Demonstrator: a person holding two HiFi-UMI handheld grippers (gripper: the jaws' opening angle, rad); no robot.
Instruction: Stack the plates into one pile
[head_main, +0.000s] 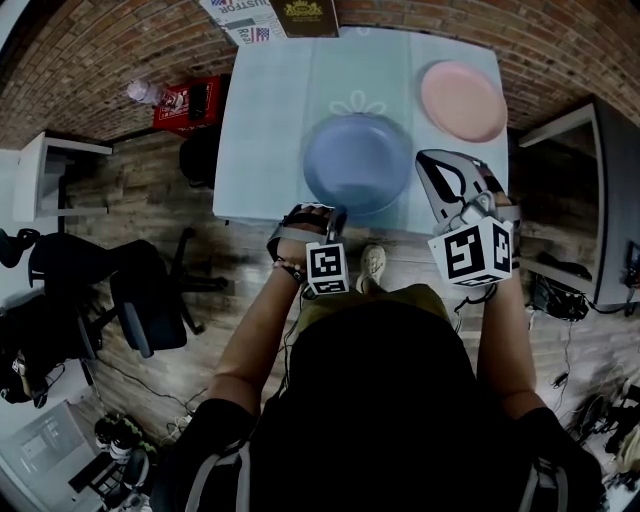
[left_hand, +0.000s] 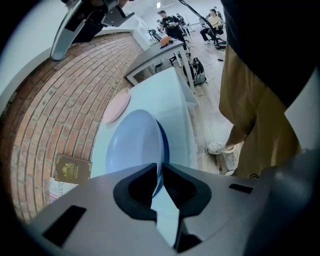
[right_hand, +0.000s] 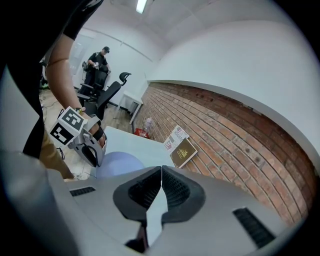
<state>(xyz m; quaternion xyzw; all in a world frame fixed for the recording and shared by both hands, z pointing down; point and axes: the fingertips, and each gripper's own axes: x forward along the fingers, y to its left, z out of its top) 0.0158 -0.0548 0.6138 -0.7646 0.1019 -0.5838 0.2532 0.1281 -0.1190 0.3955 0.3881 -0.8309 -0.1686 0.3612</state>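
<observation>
The table (head_main: 270, 130) runs away from you under a pale cloth, and both plates sit on it, well apart. The blue plate (head_main: 357, 160) lies in the middle near your edge. The pink plate (head_main: 462, 100) rests at the far right corner, beyond and to the right of the blue one. That diagonal gap is what your next move turns on. Both plates are round, so no axis matters, only the direction.

Your left gripper (head_main: 333, 216) has its jaws drawn narrow onto the blue plate's near rim, and the rim edge runs into the slot between them. It looks like a hold on that plate. Your right gripper (head_main: 430, 160) hovers at the blue plate's right side with its jaws closed together on nothing. It is the nearer one to the pink plate.
</observation>
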